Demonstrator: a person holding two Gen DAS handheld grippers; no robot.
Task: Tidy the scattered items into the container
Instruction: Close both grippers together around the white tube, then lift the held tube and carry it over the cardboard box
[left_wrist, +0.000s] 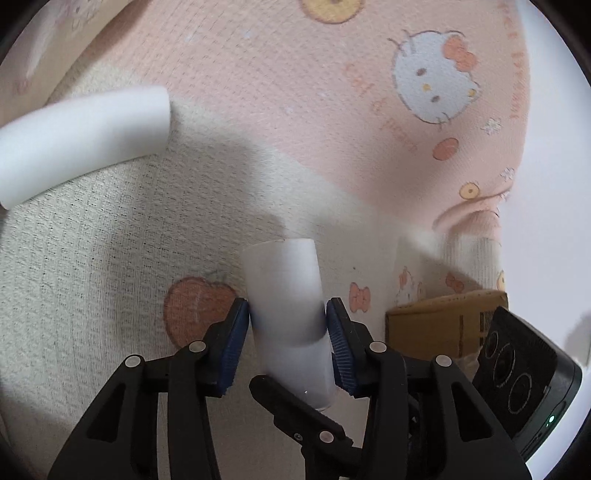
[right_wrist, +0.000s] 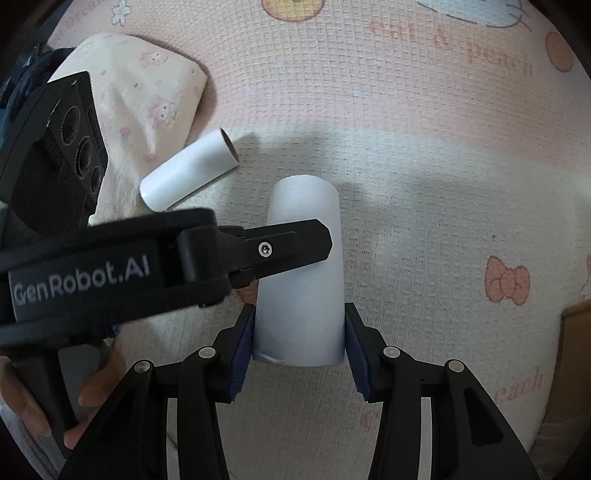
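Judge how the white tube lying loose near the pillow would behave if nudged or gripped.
The white tube is round and lies on its side, so a nudge would probably roll it, though the textured blanket may slow it. Its open end shows a hollow core with thin walls, so it is likely light and could crush under a hard squeeze.

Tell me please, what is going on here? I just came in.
A person works over a cat-print blanket with a gripper in each hand. Both grippers are at one white tube. The right gripper is clamped on its sides. The left gripper has its pads at the tube too, but I cannot tell if they press. A second tube lies loose on the blanket. A cardboard box shows low on the right in the left wrist view.
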